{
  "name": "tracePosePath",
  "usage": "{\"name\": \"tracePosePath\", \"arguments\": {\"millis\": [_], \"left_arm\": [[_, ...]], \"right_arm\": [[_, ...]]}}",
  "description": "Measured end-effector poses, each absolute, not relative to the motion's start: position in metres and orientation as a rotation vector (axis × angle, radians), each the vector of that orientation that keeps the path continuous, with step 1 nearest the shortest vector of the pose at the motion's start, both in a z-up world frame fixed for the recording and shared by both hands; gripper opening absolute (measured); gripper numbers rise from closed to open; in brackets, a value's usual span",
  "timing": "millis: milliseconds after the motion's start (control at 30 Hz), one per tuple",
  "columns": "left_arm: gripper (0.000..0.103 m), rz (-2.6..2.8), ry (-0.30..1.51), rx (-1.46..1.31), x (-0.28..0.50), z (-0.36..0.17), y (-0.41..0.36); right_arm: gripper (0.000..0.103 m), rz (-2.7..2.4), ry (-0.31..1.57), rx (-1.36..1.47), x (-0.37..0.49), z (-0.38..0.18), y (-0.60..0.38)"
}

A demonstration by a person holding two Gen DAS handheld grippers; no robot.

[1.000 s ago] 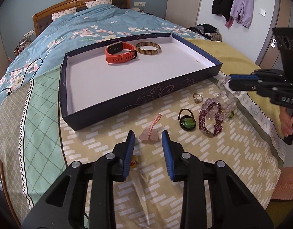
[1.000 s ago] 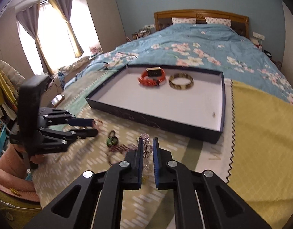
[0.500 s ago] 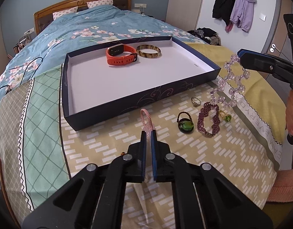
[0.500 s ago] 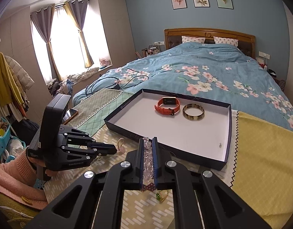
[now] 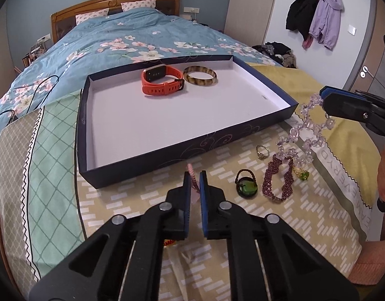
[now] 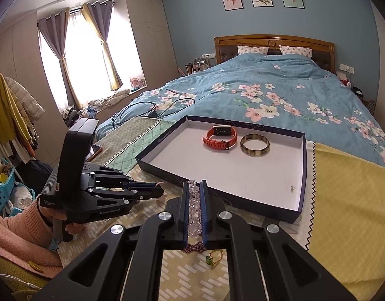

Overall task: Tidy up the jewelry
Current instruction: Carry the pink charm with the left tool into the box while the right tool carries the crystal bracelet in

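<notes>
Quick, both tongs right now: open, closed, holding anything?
Left tongs: closed on the pink hair clip.
Right tongs: closed on the clear bead bracelet.

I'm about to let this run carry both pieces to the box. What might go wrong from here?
1. The crystal bracelet hangs in a long loop from the right tongs, its low end near the purple bracelet and green ring; it may snag them or catch the box wall.
2. The left tongs pinch only the thin pink band, so it may slip out.
</notes>
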State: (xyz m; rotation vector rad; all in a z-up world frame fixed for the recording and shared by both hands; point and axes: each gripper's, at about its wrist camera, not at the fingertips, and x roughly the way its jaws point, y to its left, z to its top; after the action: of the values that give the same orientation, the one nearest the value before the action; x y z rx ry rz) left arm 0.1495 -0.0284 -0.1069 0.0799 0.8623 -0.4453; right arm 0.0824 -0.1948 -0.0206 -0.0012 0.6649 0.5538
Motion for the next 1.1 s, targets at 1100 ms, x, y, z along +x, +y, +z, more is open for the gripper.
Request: {"name": "tracePosePath", "arguments": {"millis": [1100], "left_arm": [[0.003,-0.439,0.749,0.034,0.178,-0.06,-0.012]], "right_arm": [[0.006,0.49,0.618,0.063,0.153,-0.006,-0.203]]}}
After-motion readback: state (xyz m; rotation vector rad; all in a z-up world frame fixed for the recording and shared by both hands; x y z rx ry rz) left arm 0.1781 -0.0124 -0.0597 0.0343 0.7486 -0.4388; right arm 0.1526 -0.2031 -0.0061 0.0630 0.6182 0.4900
